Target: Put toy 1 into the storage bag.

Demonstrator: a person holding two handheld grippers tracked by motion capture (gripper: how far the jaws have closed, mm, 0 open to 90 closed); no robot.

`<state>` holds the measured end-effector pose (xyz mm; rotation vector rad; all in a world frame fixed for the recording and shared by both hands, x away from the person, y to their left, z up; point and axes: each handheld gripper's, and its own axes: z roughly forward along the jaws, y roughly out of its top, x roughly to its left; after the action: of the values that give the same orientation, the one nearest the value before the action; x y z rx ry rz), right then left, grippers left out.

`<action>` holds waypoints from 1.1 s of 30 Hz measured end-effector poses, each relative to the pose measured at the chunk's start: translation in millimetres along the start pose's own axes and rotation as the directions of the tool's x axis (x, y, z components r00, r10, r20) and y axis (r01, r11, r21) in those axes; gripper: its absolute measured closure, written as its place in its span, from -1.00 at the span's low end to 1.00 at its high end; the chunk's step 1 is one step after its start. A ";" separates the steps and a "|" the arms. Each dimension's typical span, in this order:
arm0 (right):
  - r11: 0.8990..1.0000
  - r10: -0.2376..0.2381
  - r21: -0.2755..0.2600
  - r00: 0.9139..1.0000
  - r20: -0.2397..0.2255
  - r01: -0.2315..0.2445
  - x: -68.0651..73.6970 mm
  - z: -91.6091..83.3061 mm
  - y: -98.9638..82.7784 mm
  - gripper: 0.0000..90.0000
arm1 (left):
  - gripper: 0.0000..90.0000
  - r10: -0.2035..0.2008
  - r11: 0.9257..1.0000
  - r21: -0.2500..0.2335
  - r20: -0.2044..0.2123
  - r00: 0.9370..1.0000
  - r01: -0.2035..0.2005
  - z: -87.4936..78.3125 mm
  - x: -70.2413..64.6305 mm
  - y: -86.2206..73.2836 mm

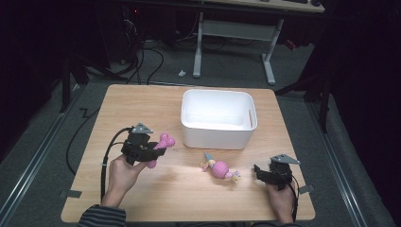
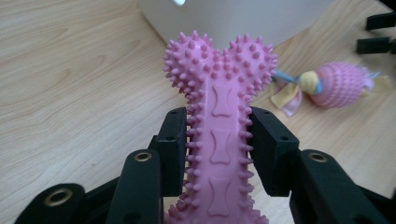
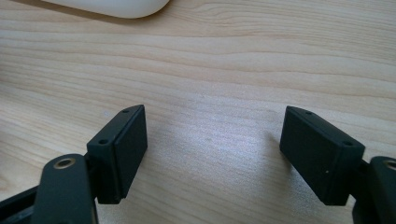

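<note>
A pink spiky bone toy (image 2: 219, 116) is clamped by its shaft between the black pads of my left gripper (image 2: 218, 140). In the high view the left gripper (image 1: 158, 150) holds this bone toy (image 1: 163, 143) a little above the table's left side, left of the white bin (image 1: 218, 137). A pink ball toy with yellow and blue rope ends (image 1: 220, 169) lies on the table in front of the bin, and the ball toy (image 2: 338, 84) is also in the left gripper view. My right gripper (image 1: 257, 171) rests low at the front right, open, with bare wood between its pads (image 3: 121, 149).
The white bin's rim (image 3: 107, 7) is at the top of the right gripper view. The light wooden table (image 1: 142, 104) ends close behind both hands. Beyond it are a dark floor, cables and a white desk frame (image 1: 269, 61).
</note>
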<state>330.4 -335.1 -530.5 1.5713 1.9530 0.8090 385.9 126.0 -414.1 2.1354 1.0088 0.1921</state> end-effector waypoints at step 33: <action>1.000 -0.009 -0.001 1.000 -0.008 0.009 0.3 0.1 0.0 -0.48 | 0.32 0.063 0.997 -0.037 0.056 0.996 -0.061 -18.4 -15.9 60.0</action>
<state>330.4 -334.8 -530.6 1.5598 1.9641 0.8138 403.4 100.8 -357.2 2.1295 0.9000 0.1765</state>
